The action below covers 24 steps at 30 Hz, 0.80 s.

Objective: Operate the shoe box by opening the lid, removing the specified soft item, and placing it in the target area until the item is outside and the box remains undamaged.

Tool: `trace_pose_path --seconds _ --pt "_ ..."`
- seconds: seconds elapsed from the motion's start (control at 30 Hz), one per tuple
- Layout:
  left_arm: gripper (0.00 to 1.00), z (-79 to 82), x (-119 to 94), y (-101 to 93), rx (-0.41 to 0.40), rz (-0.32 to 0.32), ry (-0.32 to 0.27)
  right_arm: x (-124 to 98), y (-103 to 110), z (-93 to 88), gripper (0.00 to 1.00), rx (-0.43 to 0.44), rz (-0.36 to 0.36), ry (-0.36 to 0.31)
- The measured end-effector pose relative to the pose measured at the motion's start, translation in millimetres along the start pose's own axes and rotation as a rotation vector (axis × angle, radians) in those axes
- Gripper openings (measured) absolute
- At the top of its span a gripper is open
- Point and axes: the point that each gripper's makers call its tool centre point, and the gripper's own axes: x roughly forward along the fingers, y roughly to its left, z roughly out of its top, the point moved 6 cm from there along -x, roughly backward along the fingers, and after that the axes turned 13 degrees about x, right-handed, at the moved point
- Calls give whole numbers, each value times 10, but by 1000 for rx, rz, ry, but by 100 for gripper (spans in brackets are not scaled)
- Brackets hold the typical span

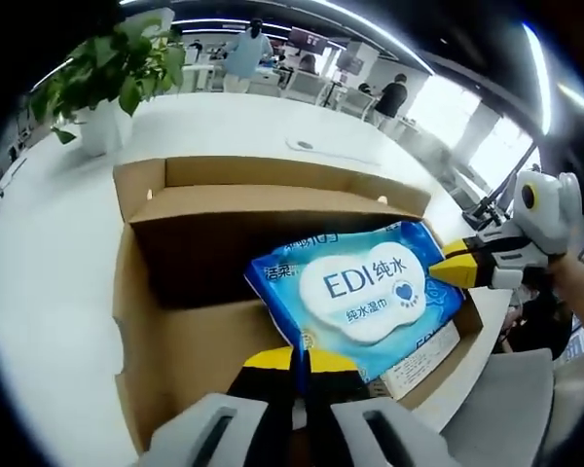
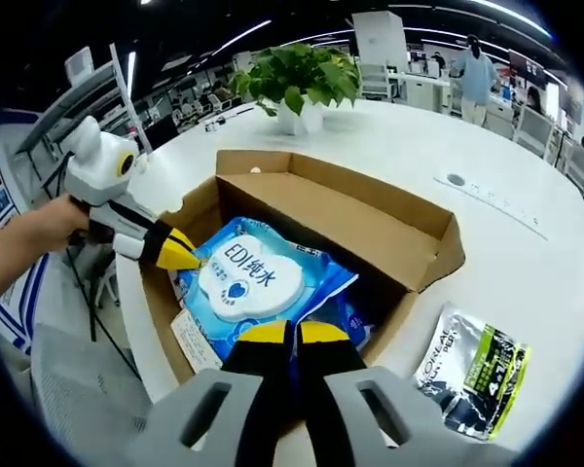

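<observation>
Yellow-tipped black jaws of the left gripper (image 1: 300,358) sit pressed together at the near edge of a blue pack of wet wipes (image 1: 360,292), seemingly pinching its rim, though the contact itself is too tight to read for certain. In the right gripper view, the right gripper (image 2: 293,333) likewise has its jaws drawn together over the near end of the same pack; whether they clamp it I cannot tell. Each gripper also appears in the other's view, coming in from the side with its yellow tip touching the pack, held by a bare hand (image 2: 41,226).

The wipes lie tilted inside an open cardboard box (image 1: 146,321), lid flaps folded back on the far side. A white leaflet (image 2: 195,341) rests under the pack's near left corner in the right gripper view.

The box stands on a white rounded table (image 1: 49,292). Near its right side, on the tabletop, lies a silver and green sachet (image 2: 475,372). Farther off stands a leafy plant in a white pot (image 2: 300,83). Beyond is an open office with desks, ceiling strip lights (image 1: 535,58) and people standing (image 2: 477,68).
</observation>
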Motion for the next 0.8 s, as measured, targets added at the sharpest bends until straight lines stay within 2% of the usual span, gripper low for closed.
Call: trace_pose_path --seconds 0.13,0.37,0.63,0.8 --pt "1 44 -56 -37 1 -2 -9 -69 2 13 0 12 5 -9" --pt "0 166 -152 -90 -19 3 -60 -181 -33 37 0 23 3 -28" --pt "0 214 -155 -227 1 -18 -71 -326 -98 40 0 42 -1 -36" --pt "0 312 -152 -340 19 -28 -91 -434 -178 47 0 54 -12 -48"
